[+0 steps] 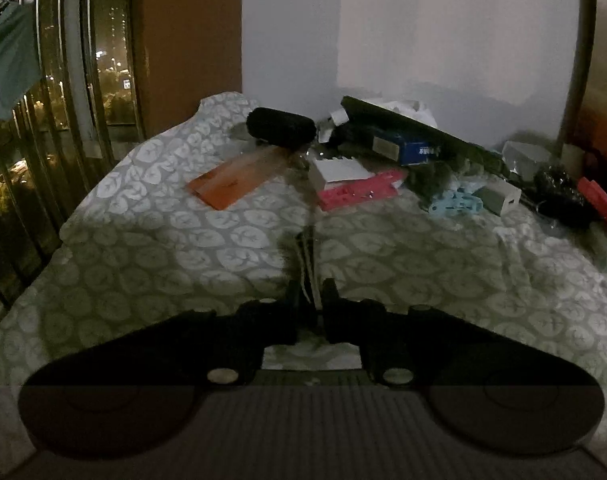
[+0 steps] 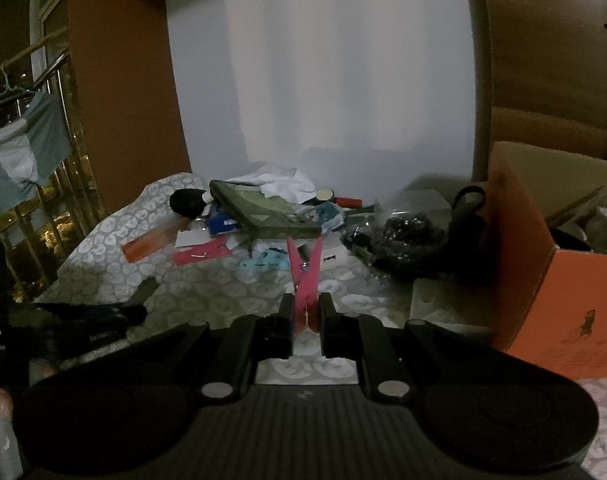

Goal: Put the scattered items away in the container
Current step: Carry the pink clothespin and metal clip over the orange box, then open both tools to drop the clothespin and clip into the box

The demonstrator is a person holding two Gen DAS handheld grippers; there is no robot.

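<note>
Step in hand, as I read it: carry-and-drop. The right claw [image 2: 306, 312] is clamped on a pink clothes peg [image 2: 303, 280], pads pressing its tail end, the peg's forked end pointing away twd the clutter. The container looks to be the orange cardboard box [image 2: 563, 300] at the right edge of the bed, open top, w/ stuff already inside. Peg is in the air over the bed's near-middle, well apart from the box.

Left claw [image 1: 309, 300]: jaws nearly together w/ sth thin and dark, w/ a pale strand, running out between them. Too dim to say what it is or whether the pads really grip it.

Next move prob calls for swinging the right claw rightward over the box rim, high enough to clear the wall, then letting the peg fall in. Left one needs the same trip, or a fresh pick if it holds nothing.

Still on the bed, along the far edge by the wall: orange flat card [image 1: 239, 176], black roll [image 1: 281, 126], pink strip [image 1: 359, 190], blue box [image 1: 411, 148], pale blue plastic bit [image 1: 455, 202], white adapter [image 1: 503, 198], long dark flat box [image 2: 263, 212], black tangle [image 2: 407, 240] nr the box.

Surface: soft bed, grey sheet [image 1: 163, 240] w/ white leaf print, rumpled, so items sit unevenly. Room dim; pale wall behind, brown panel at far left corner, window w/ city lights at night on the left, cloth on a hanger [image 2: 19, 160].
</note>
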